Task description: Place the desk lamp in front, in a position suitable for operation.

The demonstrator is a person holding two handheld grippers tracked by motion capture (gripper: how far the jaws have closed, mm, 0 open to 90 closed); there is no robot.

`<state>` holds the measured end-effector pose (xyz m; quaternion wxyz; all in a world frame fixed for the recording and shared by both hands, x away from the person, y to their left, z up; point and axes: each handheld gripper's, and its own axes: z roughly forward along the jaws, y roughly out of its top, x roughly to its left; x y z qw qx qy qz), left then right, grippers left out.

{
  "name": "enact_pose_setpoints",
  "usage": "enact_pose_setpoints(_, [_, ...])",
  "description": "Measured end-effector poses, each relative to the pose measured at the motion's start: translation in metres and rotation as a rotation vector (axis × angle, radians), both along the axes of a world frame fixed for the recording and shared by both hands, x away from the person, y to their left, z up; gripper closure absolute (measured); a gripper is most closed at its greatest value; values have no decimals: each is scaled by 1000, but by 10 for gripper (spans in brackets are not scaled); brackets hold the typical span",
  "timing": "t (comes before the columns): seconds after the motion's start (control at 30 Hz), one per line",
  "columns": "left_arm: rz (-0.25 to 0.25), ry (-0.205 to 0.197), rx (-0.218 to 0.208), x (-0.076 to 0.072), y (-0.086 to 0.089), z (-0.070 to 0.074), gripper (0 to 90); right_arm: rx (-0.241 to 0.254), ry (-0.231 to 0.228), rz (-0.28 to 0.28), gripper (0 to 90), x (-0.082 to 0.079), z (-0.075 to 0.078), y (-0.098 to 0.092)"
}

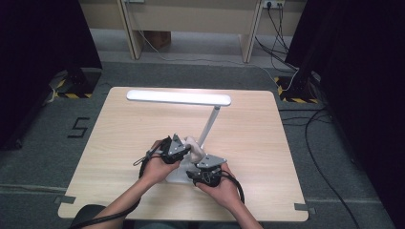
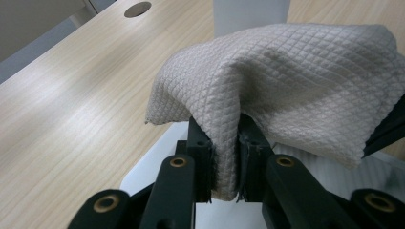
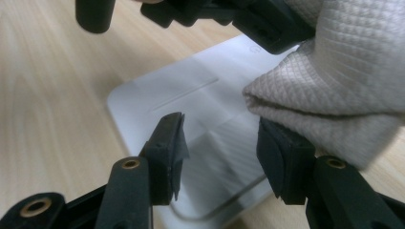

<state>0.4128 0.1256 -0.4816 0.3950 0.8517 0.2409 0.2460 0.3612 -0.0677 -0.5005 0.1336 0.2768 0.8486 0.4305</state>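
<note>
A beige quilted cloth (image 2: 286, 81) is bunched up and pinched between the pads of my left gripper (image 2: 225, 143), which is shut on it. In the high view the cloth (image 1: 193, 149) hangs just above the white base (image 1: 177, 177) of a desk lamp, beside its slanted stem (image 1: 210, 125). My right gripper (image 3: 222, 143) stands open over the lamp base (image 3: 191, 95), with nothing between its pads. The cloth (image 3: 344, 81) droops against the top of its right jaw. The left gripper (image 3: 239, 19) shows above it in the right gripper view.
The lamp's long white head (image 1: 179, 98) stretches across the far half of the wooden table (image 1: 119, 129). Both hands sit close together near the front edge. Cables and dark stands lie on the floor around the table.
</note>
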Motion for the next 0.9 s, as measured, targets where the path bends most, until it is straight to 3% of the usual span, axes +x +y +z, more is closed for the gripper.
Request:
enact_pose_setpoints(0.23, [14, -8, -21, -8, 8, 4, 787, -7, -46, -36, 519, -9, 24, -17])
enact_pose_setpoints(0.5, [9, -11, -11, -14, 12, 5, 791, 12, -124, -77, 513, -15, 54, -33])
enact_pose_setpoints(0.9, [-60, -33, -4, -34, 0, 12, 790, 9, -153, -46, 515, -7, 54, -16])
